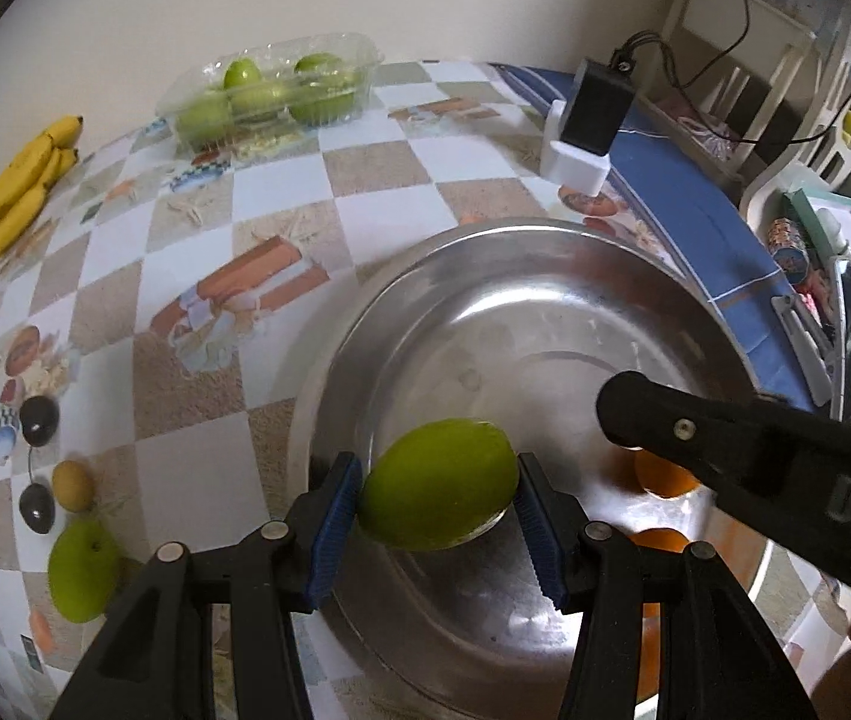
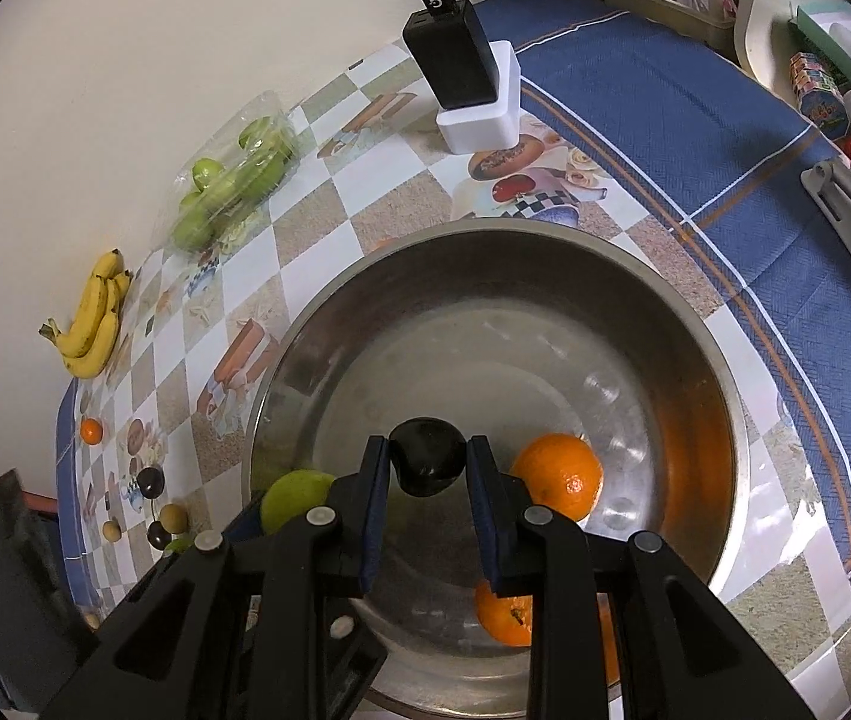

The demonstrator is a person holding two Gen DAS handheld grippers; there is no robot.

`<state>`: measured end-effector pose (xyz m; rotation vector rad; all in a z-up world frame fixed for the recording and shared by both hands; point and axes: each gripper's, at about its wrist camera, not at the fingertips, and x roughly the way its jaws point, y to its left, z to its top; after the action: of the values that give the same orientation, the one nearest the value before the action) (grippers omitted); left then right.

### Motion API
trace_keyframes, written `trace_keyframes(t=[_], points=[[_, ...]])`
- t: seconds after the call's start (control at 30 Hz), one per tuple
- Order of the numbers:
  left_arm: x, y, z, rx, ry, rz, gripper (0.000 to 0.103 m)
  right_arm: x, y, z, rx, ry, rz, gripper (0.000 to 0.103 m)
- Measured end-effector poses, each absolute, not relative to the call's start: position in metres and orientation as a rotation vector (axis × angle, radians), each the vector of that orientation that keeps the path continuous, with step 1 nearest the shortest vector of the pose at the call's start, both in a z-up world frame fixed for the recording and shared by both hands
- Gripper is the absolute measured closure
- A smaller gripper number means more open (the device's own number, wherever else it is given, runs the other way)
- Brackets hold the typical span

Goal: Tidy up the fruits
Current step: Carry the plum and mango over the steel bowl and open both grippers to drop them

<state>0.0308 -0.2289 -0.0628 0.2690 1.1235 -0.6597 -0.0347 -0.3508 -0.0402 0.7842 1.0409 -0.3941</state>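
Oranges (image 2: 560,474) lie in steel bowl (image 2: 545,252).

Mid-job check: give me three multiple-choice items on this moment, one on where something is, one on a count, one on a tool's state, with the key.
1. Where is the bunch of bananas?
A. in the steel bowl
B. on the table by the wall
C. in the clear plastic box

2. How many oranges lie inside the steel bowl?
A. none
B. two
C. five

3. What is the left tool doing?
A. gripping a green fruit over the bowl
B. hanging open and empty
C. gripping a banana

Key:
1 B, the bananas lie on the checked cloth next to the wall, apart from the clear plastic box.
2 B, the right wrist view shows one orange and a second orange partly behind the right tool.
3 A, the green fruit sits between its blue pads above the bowl.
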Motion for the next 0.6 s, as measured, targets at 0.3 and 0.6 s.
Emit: trace_keyframes(t=[0.3, 0.6], points=[[0.035, -0.23, -0.063, 0.287, 1.098, -0.671, 0.048, -0.032, -0.348, -0.042, 0.783, 1.036, -0.373, 0.076], [0.049, -0.214, -0.064, 0.248, 1.091, -0.623, 0.049, -0.026, -0.342, -0.042, 0.776, 1.032, -0.345, 0.076]])
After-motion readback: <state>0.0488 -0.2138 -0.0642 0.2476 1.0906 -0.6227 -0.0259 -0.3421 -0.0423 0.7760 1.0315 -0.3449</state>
